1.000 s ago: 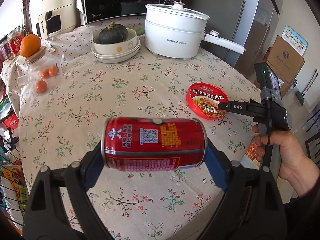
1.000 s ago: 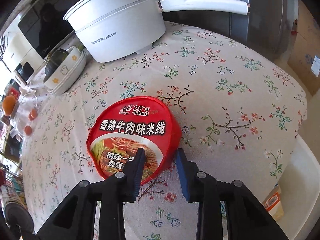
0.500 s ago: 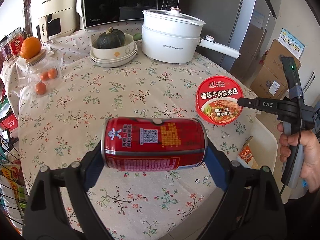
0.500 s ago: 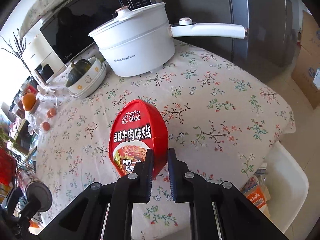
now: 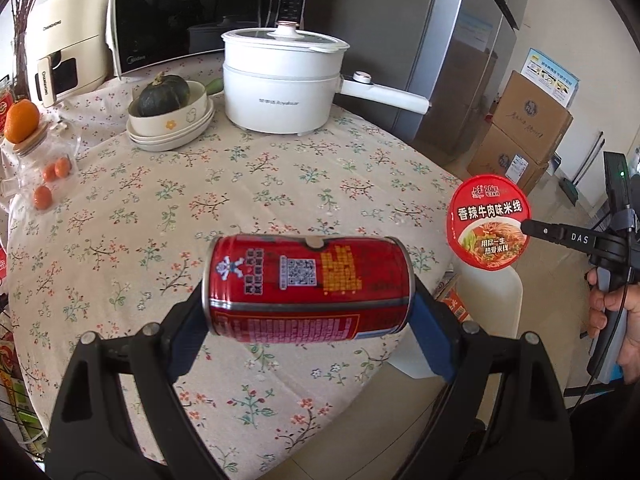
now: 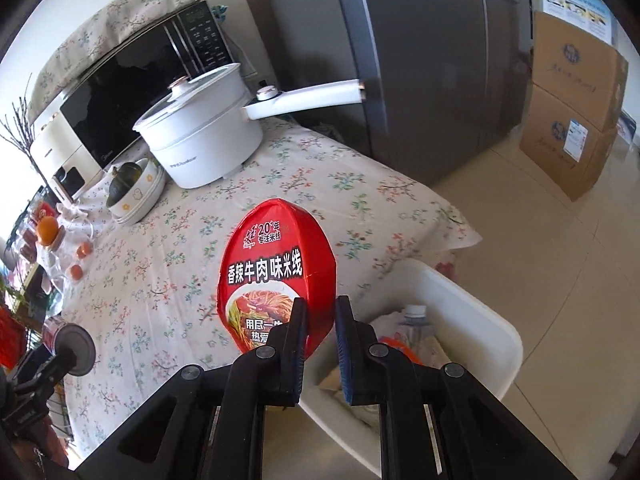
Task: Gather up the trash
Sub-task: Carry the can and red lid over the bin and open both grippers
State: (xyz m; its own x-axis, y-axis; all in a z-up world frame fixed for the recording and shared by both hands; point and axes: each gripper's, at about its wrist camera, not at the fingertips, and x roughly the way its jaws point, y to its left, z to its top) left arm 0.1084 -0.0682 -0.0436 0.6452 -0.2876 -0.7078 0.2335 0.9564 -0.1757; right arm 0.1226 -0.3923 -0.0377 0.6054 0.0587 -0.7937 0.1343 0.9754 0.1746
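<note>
We see a surface (image 5: pixel 280 184) under a floral cloth. On it stand a white electric pot (image 5: pixel 282 88), stacked bowls (image 5: pixel 172 130) holding a dark green squash (image 5: pixel 163 95), and a glass jar (image 5: pixel 36 172) topped with an orange (image 5: pixel 21 121). On the floor (image 6: pixel 560 272) sit a white bin (image 6: pixel 472 320) and cardboard boxes (image 6: pixel 572 128).

My left gripper (image 5: pixel 308 312) holds can (image 5: pixel 306 286) above near table (image 5: pixel 240 184) edge; noodle cup (image 6: pixel 278 272) right, over bin (image 6: pixel 472 320); pot (image 5: pixel 282 84) far.
</note>
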